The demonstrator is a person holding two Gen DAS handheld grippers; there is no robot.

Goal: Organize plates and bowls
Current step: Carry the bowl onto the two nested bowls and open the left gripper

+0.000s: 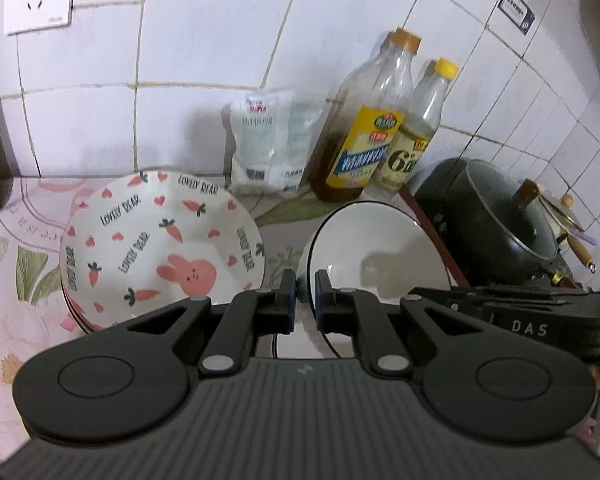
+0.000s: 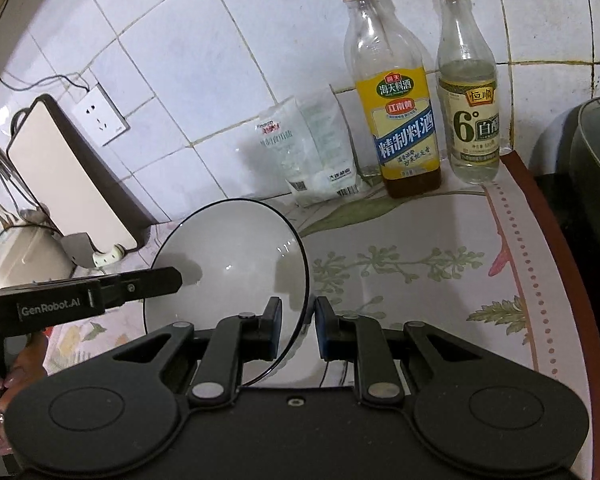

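Note:
A white bowl with a thin black rim [image 1: 380,256] is held between both grippers above the counter. My left gripper [image 1: 305,300] is shut on its left rim. My right gripper [image 2: 298,328] is shut on its right rim; the bowl also shows in the right wrist view [image 2: 228,264]. To its left, a stack of white bowls printed with pink rabbits and carrots [image 1: 156,248] rests on the floral counter. The right gripper's body [image 1: 520,316] shows at the right of the left wrist view, and the left gripper's finger [image 2: 140,284] shows in the right wrist view.
Against the tiled wall stand a bag of salt [image 1: 268,144], a cooking wine bottle [image 2: 400,112] and a white vinegar bottle [image 2: 470,96]. A black pot with a lid [image 1: 508,224] sits on the stove at right. A cutting board [image 2: 68,184] leans at left.

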